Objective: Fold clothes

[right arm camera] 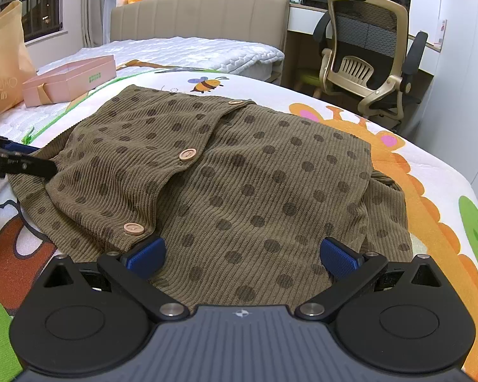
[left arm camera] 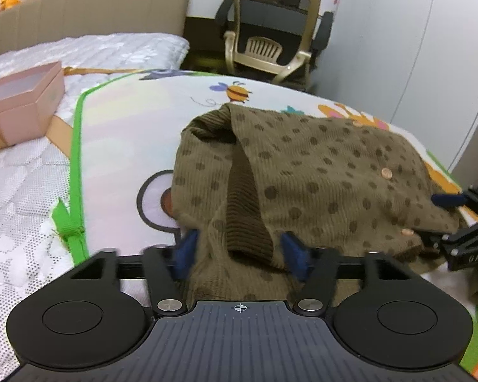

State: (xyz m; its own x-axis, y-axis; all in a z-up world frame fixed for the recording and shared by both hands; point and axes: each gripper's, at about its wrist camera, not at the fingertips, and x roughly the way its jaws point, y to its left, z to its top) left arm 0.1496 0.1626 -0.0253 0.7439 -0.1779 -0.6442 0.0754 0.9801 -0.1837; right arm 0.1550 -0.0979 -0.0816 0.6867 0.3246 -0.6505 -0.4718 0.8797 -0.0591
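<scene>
Left wrist view: what do you see?
— Brown dotted knit cardigan on the bed. Left hand-held gripper and right hand-held gripper are spread apart, holding nothing.
— Next?
— Probably pinch its near edge, then fold.

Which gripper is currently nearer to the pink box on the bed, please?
Left. The left gripper works the cardigan edge on the pink box side; the right gripper sits at the opposite edge, farther away.
</scene>
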